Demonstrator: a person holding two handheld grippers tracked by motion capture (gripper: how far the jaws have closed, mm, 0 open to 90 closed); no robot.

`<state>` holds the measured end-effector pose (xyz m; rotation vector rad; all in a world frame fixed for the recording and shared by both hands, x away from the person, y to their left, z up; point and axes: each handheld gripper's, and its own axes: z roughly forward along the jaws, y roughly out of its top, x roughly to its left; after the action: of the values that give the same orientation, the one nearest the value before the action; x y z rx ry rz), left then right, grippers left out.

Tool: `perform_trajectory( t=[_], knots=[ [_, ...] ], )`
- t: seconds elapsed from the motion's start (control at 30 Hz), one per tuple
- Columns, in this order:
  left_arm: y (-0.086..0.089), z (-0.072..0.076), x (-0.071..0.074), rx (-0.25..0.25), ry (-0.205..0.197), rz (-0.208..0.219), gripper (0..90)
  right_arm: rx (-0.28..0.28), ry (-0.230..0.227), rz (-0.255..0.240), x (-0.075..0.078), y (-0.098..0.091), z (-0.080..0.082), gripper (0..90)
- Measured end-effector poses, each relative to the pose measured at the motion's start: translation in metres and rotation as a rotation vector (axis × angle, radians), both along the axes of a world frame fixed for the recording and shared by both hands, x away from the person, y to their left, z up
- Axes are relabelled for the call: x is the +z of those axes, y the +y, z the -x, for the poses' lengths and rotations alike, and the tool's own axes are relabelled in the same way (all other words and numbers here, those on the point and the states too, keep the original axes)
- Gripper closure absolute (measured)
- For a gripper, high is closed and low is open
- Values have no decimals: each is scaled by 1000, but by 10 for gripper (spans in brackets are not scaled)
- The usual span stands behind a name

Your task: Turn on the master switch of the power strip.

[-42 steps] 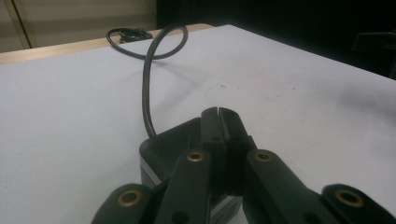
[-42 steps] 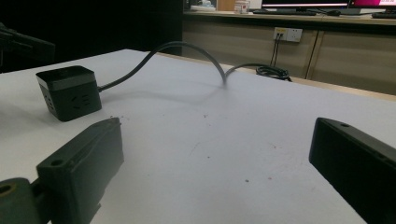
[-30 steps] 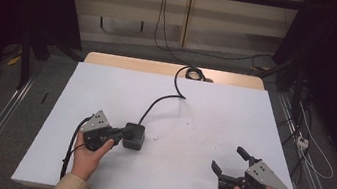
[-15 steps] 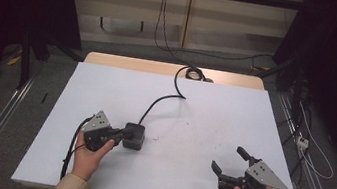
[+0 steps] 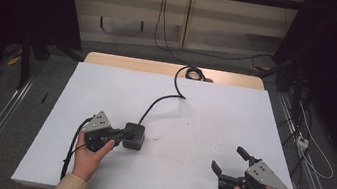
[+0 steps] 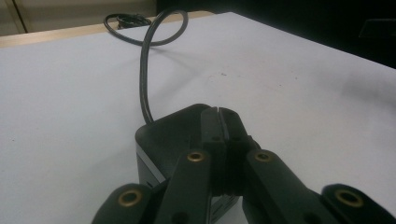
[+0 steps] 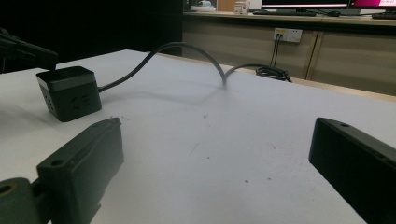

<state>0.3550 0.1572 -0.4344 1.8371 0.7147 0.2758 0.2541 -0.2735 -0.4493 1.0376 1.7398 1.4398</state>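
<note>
A black cube power socket (image 5: 134, 137) sits on the white table (image 5: 204, 110), left of centre, and its dark cable (image 5: 160, 101) curls away toward the far edge. My left gripper (image 5: 122, 134) is shut, with its joined jaw tips resting against the cube's left side and top. In the left gripper view the shut left gripper (image 6: 218, 113) lies over the cube (image 6: 163, 133), and the cable (image 6: 144, 79) runs off beyond. My right gripper (image 5: 229, 158) is open and holds nothing near the table's front right. The right gripper view looks between the wide jaws of that gripper (image 7: 215, 127) at the cube (image 7: 70, 91).
The cable ends in a coil (image 5: 191, 72) on the wooden strip at the table's far edge. A wall socket (image 7: 287, 34) and low cabinets stand behind. Loose cables and a power strip (image 5: 302, 142) lie on the floor to the right. Metal rails flank the table.
</note>
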Motion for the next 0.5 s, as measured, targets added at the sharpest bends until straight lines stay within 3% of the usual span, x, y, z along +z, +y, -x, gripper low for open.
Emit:
perform_trajectory(
  t=[0.5],
  knots=[
    [1, -1, -1, -5, 0, -10, 900, -1, -1, 2, 0, 0, 0, 28]
  ],
)
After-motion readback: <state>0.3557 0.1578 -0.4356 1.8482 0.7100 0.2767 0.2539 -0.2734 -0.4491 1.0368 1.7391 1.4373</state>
